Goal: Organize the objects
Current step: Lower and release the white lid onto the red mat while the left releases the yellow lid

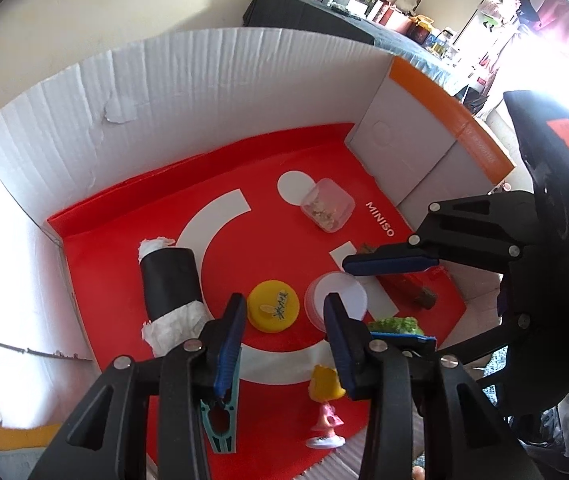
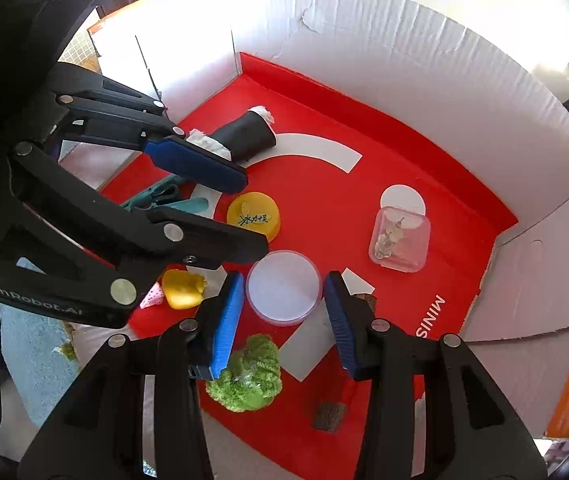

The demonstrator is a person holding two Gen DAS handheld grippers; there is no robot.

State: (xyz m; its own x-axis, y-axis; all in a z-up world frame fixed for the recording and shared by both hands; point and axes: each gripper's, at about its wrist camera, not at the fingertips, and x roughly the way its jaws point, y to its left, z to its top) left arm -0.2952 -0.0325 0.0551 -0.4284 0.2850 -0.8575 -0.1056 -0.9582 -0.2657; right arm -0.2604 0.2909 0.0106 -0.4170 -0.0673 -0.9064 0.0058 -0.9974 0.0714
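- Left view: my left claw [image 1: 284, 336] hangs over the red mat [image 1: 132, 232] inside the white box [image 1: 164, 92]. Its fingers are apart and nothing is between them.
- The yellow lid [image 1: 273, 306] and the round white lid [image 1: 336, 300] lie just past my fingertips. A black roll [image 1: 170, 284] lies to the left. A small clear box [image 1: 327, 210] sits farther back.
- A green clip [image 1: 218, 424] lies under my left finger, and a little toy figure [image 1: 326, 408] stands near the front.
- Right view: my right claw [image 2: 282, 312] has its fingers apart too, holding nothing. The round white lid [image 2: 283, 286] lies just ahead between the tips.
- A fuzzy green thing [image 2: 250, 376] lies below it. A small dark block [image 2: 329, 416] is near the mat's front edge.
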